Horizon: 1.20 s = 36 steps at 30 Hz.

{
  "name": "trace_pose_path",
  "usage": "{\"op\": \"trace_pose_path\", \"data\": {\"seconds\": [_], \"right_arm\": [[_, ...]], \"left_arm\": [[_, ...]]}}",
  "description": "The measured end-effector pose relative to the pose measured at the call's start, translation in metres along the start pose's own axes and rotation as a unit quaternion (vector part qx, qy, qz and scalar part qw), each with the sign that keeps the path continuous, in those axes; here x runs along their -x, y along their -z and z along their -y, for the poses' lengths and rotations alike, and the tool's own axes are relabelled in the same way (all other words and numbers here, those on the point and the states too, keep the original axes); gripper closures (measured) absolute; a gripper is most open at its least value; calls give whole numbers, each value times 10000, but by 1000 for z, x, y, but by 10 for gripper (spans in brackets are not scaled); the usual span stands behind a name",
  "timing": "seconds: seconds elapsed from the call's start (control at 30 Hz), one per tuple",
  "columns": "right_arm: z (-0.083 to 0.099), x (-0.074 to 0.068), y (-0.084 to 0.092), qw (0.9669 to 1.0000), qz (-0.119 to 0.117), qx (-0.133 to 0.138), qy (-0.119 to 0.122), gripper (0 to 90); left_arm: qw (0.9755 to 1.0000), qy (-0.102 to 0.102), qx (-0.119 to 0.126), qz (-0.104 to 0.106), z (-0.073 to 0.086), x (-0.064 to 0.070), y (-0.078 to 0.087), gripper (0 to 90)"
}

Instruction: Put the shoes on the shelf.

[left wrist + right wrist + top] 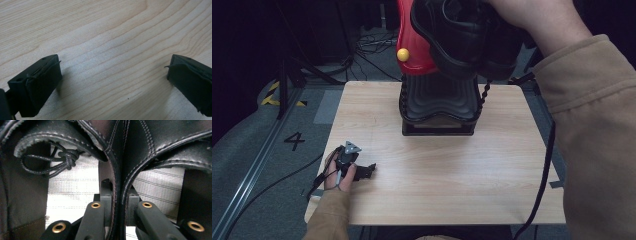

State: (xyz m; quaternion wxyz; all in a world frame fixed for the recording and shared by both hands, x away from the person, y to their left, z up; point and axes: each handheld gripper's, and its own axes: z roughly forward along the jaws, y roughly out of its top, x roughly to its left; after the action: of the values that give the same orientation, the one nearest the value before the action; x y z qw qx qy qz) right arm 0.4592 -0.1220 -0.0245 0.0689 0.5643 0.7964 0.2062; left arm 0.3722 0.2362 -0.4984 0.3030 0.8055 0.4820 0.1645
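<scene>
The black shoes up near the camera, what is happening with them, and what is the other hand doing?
A person is holding a pair of black shoes in the air with the right tongs, high above the table. The right gripper view shows the jaws shut on the inner edges of both shoes, pressed together. Below them a black and red stand sits at the far side of the table. The left tongs rest low over the table near its left front edge, open, with nothing between them.

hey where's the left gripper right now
In the high view the left gripper rests low on the wooden table near its front left corner, jaws open, well short of the black stand at the back.
</scene>
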Motion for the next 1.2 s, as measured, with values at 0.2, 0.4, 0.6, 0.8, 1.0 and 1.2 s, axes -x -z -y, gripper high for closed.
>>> {"op": "trace_pose_path", "data": {"seconds": [0.2, 0.4, 0.6, 0.8, 1.0, 1.2], "right_arm": [[-15, 1, -4, 9998, 36, 139, -137, 817], [-36, 2, -15, 9982, 178, 496, -285, 817], [-55, 1, -26, 9952, 418, 832, -313, 817], [-70, -3, -36, 9919, 630, 1062, -308, 816], [-80, -3, -46, 9889, 687, 1266, -358, 816], [-86, 0, -64, 9862, 818, 1389, -385, 813]], "left_arm": [[10000, 10, -3, 10, 0, 0, 0, 0], [10000, -5, -7, 7, 0, 0, 0, 0], [10000, -3, 10, 18, -1, 0, -1, 0], [10000, -31, 2, 25, -1, 0, -1, 0], [10000, -52, -38, 34, -2, -1, -1, 0], [9999, -40, -76, 76, -2, -1, 0, 0]]}}
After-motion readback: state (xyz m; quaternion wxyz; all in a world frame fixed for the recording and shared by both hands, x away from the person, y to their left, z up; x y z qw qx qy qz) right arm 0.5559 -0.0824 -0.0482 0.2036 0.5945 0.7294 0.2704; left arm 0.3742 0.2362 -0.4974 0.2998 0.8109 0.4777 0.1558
